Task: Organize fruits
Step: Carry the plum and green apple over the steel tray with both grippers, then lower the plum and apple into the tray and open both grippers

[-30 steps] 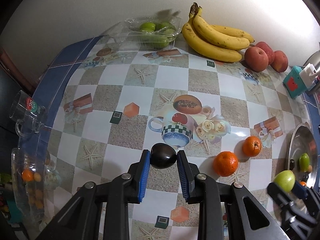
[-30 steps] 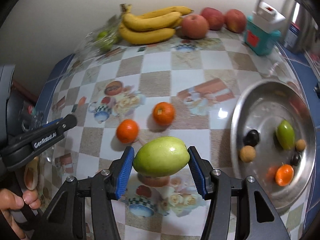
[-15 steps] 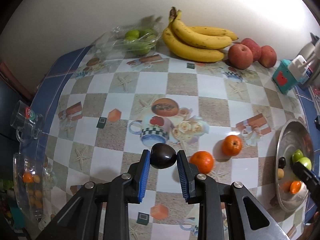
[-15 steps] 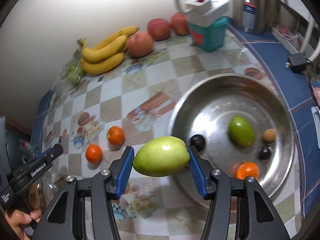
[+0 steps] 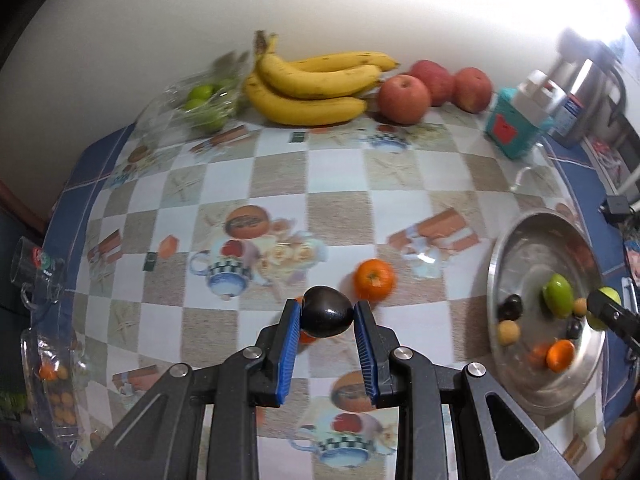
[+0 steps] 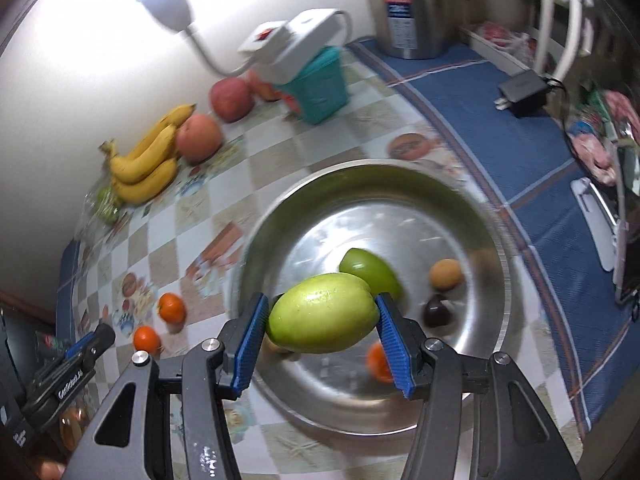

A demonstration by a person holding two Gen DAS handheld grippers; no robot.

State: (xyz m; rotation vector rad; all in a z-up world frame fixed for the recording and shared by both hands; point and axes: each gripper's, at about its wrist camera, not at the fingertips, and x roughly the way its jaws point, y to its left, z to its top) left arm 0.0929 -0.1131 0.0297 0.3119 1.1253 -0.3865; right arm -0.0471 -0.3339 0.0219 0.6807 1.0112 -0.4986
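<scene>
No legible text, blurred white lettering on the left gripper (image 6: 66,380) arm, unreadable label on the steel kettle (image 6: 412,8)

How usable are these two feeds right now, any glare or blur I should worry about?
Left wrist view: glare blows out the upper right corner, the metal bowl is smeared, but the dark fruit in the left gripper stays sharp. Right wrist view: the lamp whites out the top left, the background streaks, the green fruit in the right gripper stays crisp.

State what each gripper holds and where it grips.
Left gripper: dark plum, pinched across its sides. Right gripper: green mango, clamped at its two ends.
</scene>
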